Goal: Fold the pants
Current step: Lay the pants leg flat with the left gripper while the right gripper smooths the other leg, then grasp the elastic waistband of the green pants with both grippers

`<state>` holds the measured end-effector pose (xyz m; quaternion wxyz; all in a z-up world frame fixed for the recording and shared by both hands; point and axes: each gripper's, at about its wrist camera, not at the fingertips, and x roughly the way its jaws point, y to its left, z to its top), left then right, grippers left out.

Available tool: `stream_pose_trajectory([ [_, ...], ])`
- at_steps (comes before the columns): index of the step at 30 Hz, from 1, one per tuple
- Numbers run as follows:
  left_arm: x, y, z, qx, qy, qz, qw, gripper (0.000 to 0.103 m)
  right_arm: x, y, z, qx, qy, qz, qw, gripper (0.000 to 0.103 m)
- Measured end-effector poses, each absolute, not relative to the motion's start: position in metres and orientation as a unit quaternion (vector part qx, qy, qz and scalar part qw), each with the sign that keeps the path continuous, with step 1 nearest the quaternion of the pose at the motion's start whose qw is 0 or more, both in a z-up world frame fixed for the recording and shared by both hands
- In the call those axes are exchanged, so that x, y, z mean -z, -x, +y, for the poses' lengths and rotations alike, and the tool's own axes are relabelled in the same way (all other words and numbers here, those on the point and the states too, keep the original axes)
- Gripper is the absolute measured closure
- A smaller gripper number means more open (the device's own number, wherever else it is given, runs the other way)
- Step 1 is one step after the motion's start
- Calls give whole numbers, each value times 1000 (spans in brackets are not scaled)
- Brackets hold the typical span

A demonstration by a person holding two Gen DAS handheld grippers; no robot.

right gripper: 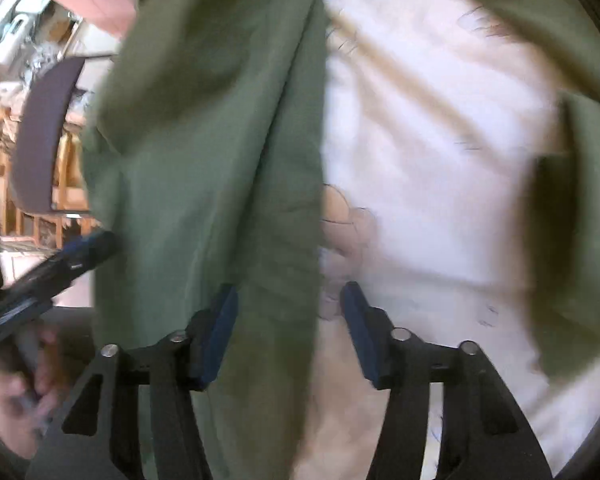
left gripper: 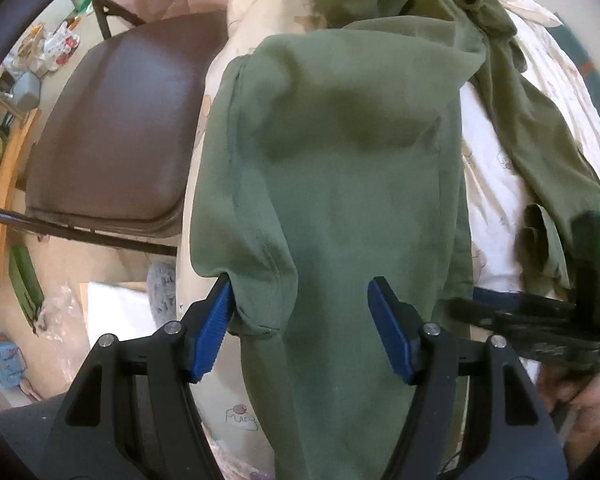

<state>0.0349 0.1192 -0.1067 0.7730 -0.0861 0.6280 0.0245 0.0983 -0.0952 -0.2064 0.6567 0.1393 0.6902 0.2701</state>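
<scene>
From the left wrist, the left gripper (left gripper: 302, 328) stands with its blue fingers (left gripper: 214, 332) wide apart and a broad fold of the green pants (left gripper: 332, 152) lying between them. The left pad touches the cloth's rolled edge, while the right pad is clear of it, so nothing is clamped. Beyond the fingers the pants run up over a cream printed bedsheet (left gripper: 496, 184), with a darker leg trailing off to the right. Left of the fingers stands a brown chair (left gripper: 112, 132). At the right edge the right gripper (left gripper: 540, 316) shows as a dark blur with a green light, a hand (left gripper: 580, 412) below it.

The right wrist view is blurred. The right gripper (right gripper: 288, 332) has its fingers (right gripper: 216, 336) parted at a middling width, astride the pants' (right gripper: 204, 140) edge; whether the pads press I cannot tell. Right of the fingers lies bare bedsheet (right gripper: 432, 140). To the left, the left gripper (right gripper: 48, 272) appears side-on.
</scene>
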Motion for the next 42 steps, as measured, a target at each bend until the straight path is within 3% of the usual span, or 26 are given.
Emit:
stream_pose_trajectory([
  [1,105,-35,118,-20,86,624,777,38,207,-97,-87,-277,-112,683,666,63],
  [3,102,-38,116,-17,88,614,784,38,204,-97,-81,-267,-55,671,690,90],
  [6,93,-43,116,-24,102,594,798,38,202,-102,-97,-204,-33,663,720,97],
  [12,60,-48,116,-48,127,530,837,38,161,-105,-144,-201,-112,637,735,89],
  [19,38,-77,102,-46,92,514,852,38,72,-145,-160,-225,-9,523,822,87],
  [20,35,-84,103,-45,88,513,853,38,65,-159,-160,-224,5,513,828,83],
  [22,24,-106,110,-46,82,500,861,36,56,-188,-152,-225,30,498,837,62],
  [23,20,-117,112,-50,76,494,864,30,52,-202,-153,-225,41,491,841,41],
  [24,16,-129,116,-56,69,487,869,26,47,-218,-151,-221,55,476,850,32],
  [29,14,-195,138,-62,52,471,879,25,43,-273,-123,-223,115,443,861,32],
  [37,61,-291,161,-54,88,490,866,25,99,-334,-43,-203,280,390,853,33],
  [38,63,-298,161,-61,92,479,871,25,105,-338,-37,-197,305,375,853,40],
  [39,63,-304,159,-60,93,473,874,25,110,-343,-35,-193,325,365,851,55],
  [42,64,-321,145,-47,76,469,879,25,94,-358,-49,-217,280,384,852,87],
])
